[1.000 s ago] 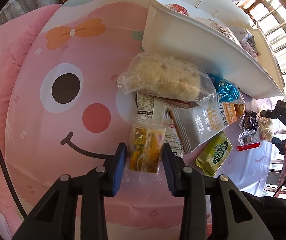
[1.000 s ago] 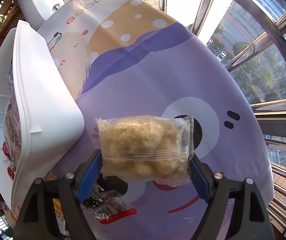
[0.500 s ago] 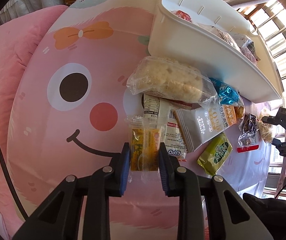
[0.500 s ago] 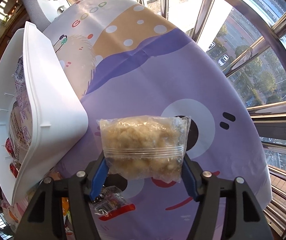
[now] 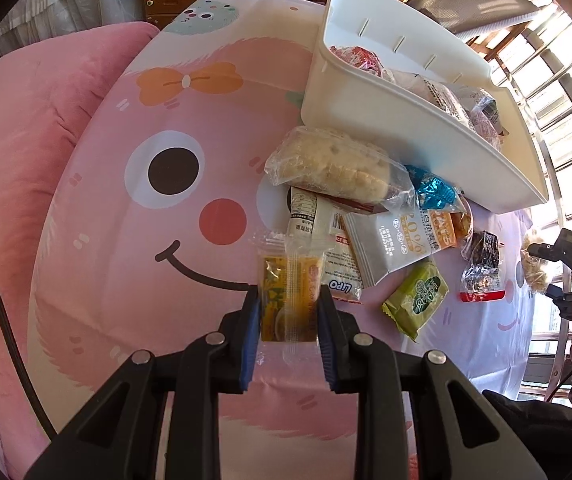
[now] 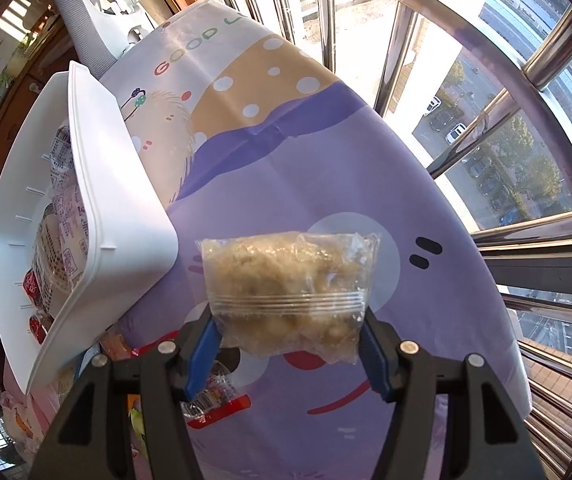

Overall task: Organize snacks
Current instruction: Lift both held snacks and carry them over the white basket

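Your left gripper (image 5: pixel 288 312) has just clenched on the yellow snack packet (image 5: pixel 289 296), low in the middle of its view, and lifted it off the pink cloth (image 5: pixel 134 248). Your right gripper (image 6: pixel 290 334) has just been closing and now pinches the clear bag of crumbly snack (image 6: pixel 286 284), centre frame. Both pickups look done; the white bin (image 5: pixel 386 116), upper right in the left view, is probably where they go.

We read "LiPO" upside down on a white snack packet (image 5: pixel 340 280), "20%" on a grey-white foil pouch (image 5: pixel 390 240), and "GOOD" printed on the cartoon-patterned purple tablecloth (image 6: pixel 190 56).
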{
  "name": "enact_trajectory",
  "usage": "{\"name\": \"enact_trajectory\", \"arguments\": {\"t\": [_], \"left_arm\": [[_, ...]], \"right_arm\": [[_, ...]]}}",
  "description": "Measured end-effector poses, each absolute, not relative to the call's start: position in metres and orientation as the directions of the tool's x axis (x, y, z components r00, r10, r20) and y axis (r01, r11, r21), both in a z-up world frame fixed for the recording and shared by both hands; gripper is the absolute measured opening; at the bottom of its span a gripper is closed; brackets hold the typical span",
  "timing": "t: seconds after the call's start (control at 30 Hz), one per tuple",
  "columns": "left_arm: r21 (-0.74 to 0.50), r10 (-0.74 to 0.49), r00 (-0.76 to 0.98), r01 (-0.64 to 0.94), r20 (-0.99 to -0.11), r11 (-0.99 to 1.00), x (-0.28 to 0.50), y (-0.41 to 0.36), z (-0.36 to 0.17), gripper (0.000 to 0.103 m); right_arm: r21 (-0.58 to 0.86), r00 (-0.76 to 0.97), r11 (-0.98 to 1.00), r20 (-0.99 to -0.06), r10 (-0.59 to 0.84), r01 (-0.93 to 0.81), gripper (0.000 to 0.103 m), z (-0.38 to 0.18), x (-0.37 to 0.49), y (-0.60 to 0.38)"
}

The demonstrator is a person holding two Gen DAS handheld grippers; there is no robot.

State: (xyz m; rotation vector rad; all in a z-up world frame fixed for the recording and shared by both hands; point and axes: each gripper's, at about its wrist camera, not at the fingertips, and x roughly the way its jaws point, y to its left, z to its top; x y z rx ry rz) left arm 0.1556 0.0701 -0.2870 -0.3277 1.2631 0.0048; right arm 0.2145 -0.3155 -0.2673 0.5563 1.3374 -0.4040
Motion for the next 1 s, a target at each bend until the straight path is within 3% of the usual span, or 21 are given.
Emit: {"name": "enact_trajectory", "arguments": {"t": [0.5, 1.0], "left_arm": [[-0.219, -0.147, 0.428, -0.124, -0.892, 0.968, 0.150, 0.052, -0.204, 0.025], [-0.192, -0.146, 0.492, -0.044, -0.858, 0.980, 0.201, 0.054, -0.149, 0.025]], "right_arm": [[0.278, 0.354, 0.852, -0.928, 0.118, 0.444, 0.062, -0.201, 0.203, -0.328], [0.393, 0.450, 0.852, -0.866, 0.217, 0.347, 0.062, -0.146, 0.220, -0.297]]}}
